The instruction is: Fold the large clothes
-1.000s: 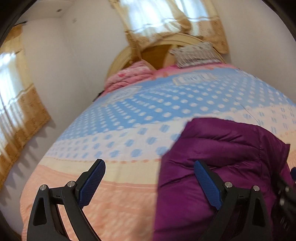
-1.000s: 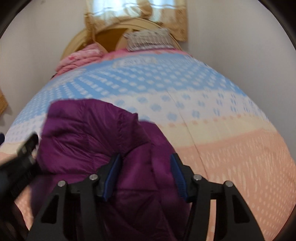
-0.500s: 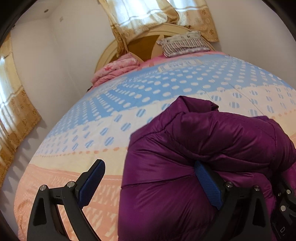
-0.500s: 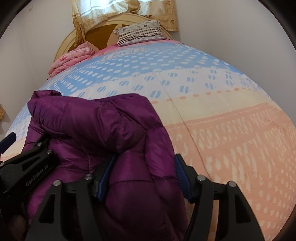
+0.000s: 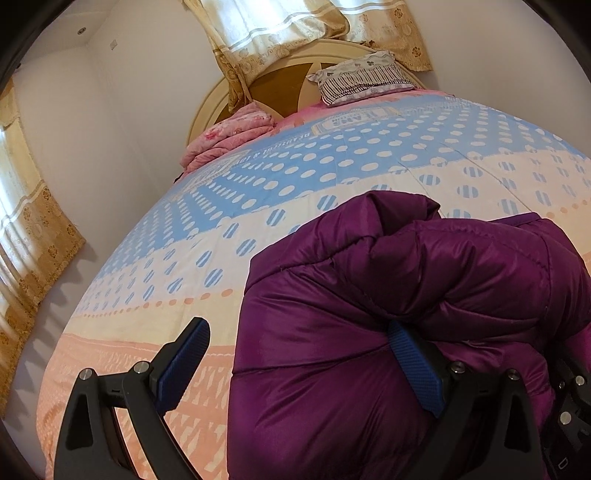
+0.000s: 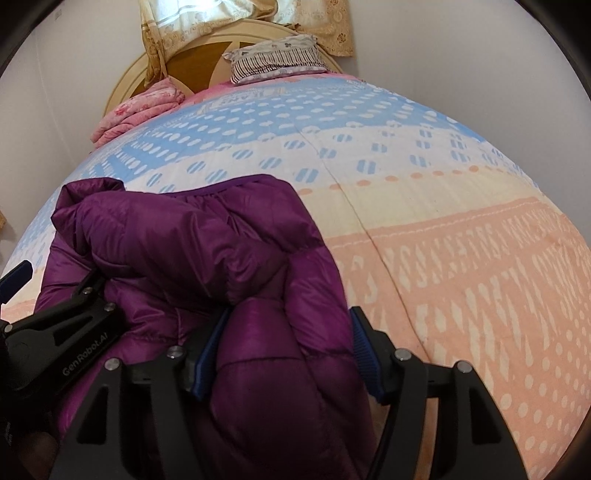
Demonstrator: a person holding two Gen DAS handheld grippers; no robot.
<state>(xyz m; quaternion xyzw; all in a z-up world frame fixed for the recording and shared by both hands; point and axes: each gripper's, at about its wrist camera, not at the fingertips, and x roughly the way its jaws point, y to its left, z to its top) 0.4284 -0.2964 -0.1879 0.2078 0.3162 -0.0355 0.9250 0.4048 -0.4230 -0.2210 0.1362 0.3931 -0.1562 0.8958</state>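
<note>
Since the earlier frame both grippers have come down toward the bed, and the purple puffer jacket (image 5: pixel 388 314) now fills much more of each view. The right gripper (image 6: pixel 288 354) has a thick fold of the jacket between its two blue fingers (image 6: pixel 364 354); the left pad touches the fabric, while the right pad stands just beside it, so a firm grip I cannot tell. The left gripper (image 5: pixel 299 365) has its fingers wide apart: the right finger (image 5: pixel 413 369) is pressed into the jacket, and the left finger (image 5: pixel 184 362) stands free over the peach part of the bedspread (image 5: pixel 147 350). The jacket lies bunched on the near part of the bed, between the two grippers. Farther away the bedspread becomes cream and then blue with white dots. At the far end, a folded pink blanket (image 5: pixel 229 136) and a striped pillow (image 5: pixel 362 79) lie before the wooden headboard (image 5: pixel 280 88), under a beige curtain (image 5: pixel 277 26).
</note>
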